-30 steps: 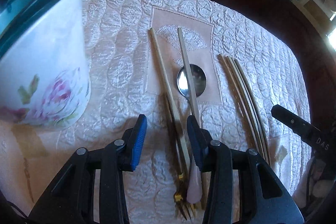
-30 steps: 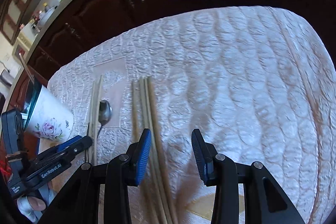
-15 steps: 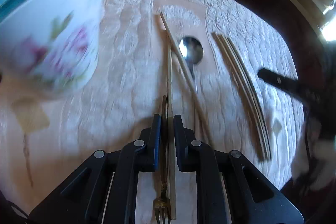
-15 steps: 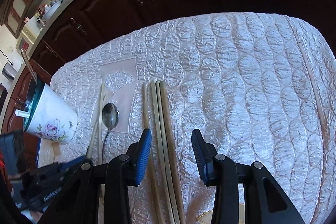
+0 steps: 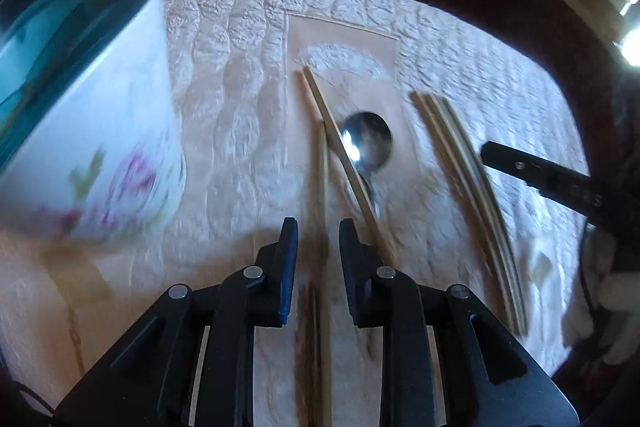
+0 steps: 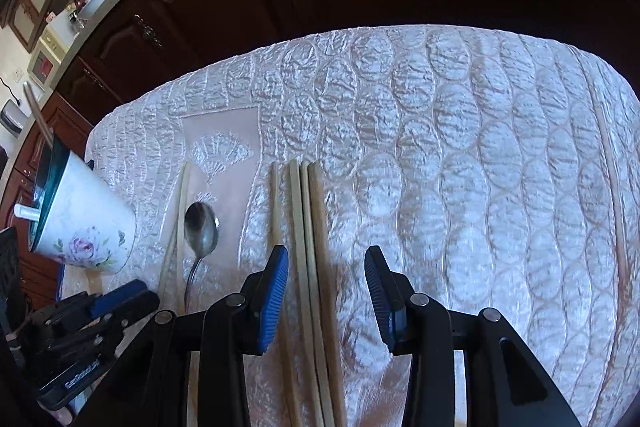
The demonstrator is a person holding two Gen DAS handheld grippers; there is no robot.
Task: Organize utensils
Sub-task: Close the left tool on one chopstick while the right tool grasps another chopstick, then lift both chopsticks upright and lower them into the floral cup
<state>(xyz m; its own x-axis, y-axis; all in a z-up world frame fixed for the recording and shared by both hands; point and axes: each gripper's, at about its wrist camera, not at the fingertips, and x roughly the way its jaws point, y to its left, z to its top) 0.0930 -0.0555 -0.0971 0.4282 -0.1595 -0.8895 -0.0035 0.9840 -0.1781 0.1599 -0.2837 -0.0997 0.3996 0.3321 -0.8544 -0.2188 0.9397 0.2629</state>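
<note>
**Observer:** Quilted white tablecloth (image 6: pixel 460 155) covers the whole work surface. Your left gripper (image 5: pixel 318 239) hangs low over it, jaws parted by a narrow gap. A single pale chopstick (image 5: pixel 323 171) runs lengthwise through that gap, and the blue pads (image 5: pixel 289 267) stand clear of it on both sides. A darker utensil lies beside that stick under the gripper, too blurred to name.

**Operator:** And the other pieces near it?

**Observer:** A second chopstick (image 5: pixel 340 143) lies at an angle just to the right, crossing the edge of the metal spoon (image 5: pixel 368 141). The spoon bowl sits on the pink embroidered panel (image 5: pixel 344 39) of the cloth, handle pointing toward you. The floral cup (image 5: pixel 100 115) with the teal rim stands at your left, motion-blurred, with a wooden stick rising from it.

**Operator:** Right side?

**Observer:** Your right gripper (image 6: pixel 326 267) is wide apart and holds nothing. A bundle of four chopsticks (image 6: pixel 308 227) lies on the cloth, running from the far side back under the gripper; three pass between the blue pads (image 6: pixel 274 291), the fourth goes behind the left pad. From this camera the spoon (image 6: pixel 201 227) and cup (image 6: pixel 86 227) sit further left, with your left gripper (image 6: pixel 120 297) low in the corner.
</note>
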